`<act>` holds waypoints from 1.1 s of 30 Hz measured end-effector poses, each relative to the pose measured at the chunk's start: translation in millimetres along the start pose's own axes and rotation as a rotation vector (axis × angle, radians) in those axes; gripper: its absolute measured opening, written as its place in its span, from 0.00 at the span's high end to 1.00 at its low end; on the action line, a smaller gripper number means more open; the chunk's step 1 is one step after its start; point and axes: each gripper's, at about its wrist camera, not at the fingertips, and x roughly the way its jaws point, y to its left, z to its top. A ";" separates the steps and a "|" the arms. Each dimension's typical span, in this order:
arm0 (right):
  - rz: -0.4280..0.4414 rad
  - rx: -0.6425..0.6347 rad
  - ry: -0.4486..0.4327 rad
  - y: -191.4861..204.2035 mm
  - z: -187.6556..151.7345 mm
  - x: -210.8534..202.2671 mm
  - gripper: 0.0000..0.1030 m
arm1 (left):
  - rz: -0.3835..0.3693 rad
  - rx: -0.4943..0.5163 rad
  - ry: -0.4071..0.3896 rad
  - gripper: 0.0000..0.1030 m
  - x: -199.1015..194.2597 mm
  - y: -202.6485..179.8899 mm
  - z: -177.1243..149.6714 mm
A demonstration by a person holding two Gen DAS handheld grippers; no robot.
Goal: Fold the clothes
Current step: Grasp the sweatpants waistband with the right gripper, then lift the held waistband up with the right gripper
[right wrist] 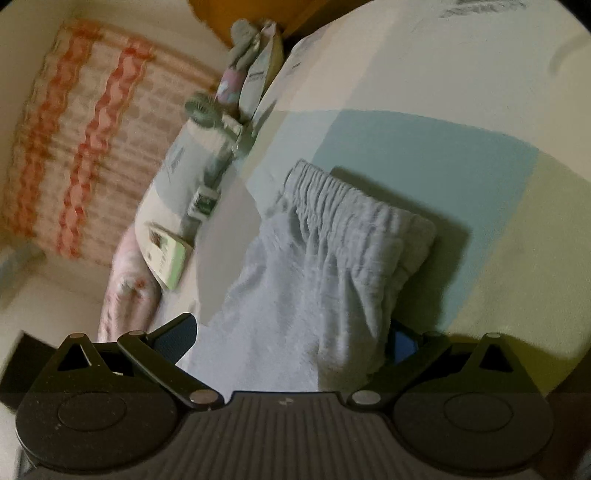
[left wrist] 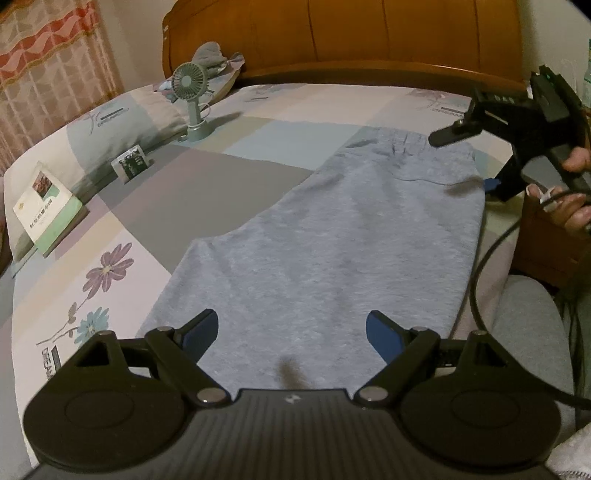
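Grey fleece trousers point(left wrist: 332, 229) are lying flat on the patchwork bedsheet point(left wrist: 229, 177), folded lengthwise by the look of it, their long axis running from the near hem up to the gathered waistband point(left wrist: 399, 142) by the wooden headboard point(left wrist: 369, 33). In the left wrist view, the left gripper point(left wrist: 291, 332) is hovering over the hem end with its fingers spread wide and nothing between them. The right gripper point(left wrist: 465, 158) is reaching in near the waistband corner, a hand point(left wrist: 569, 192) working its handle.

Turning to the right wrist view, the right gripper point(right wrist: 291, 336) is standing wide too, straddling the waistband corner point(right wrist: 354, 229); whether the pads are pressing the cloth I cannot tell. The far finger is half hidden behind the fabric.

To fold well, I'd judge both grippers should be pinching all the layers at each end, then carrying the waistband toward the hem, keeping the edges lined up.
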 end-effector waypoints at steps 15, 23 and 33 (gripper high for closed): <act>0.053 -0.032 -0.143 -12.2 7.4 -4.3 0.00 | -0.040 -0.050 -0.021 0.15 1.1 11.5 -9.6; 0.062 0.176 -0.058 -16.2 13.8 -2.6 0.00 | -0.029 -0.078 -0.022 0.15 -1.1 22.4 -14.5; 0.056 0.061 -0.122 -9.6 14.3 9.9 0.00 | -0.053 -0.105 -0.041 0.15 0.4 29.1 -19.8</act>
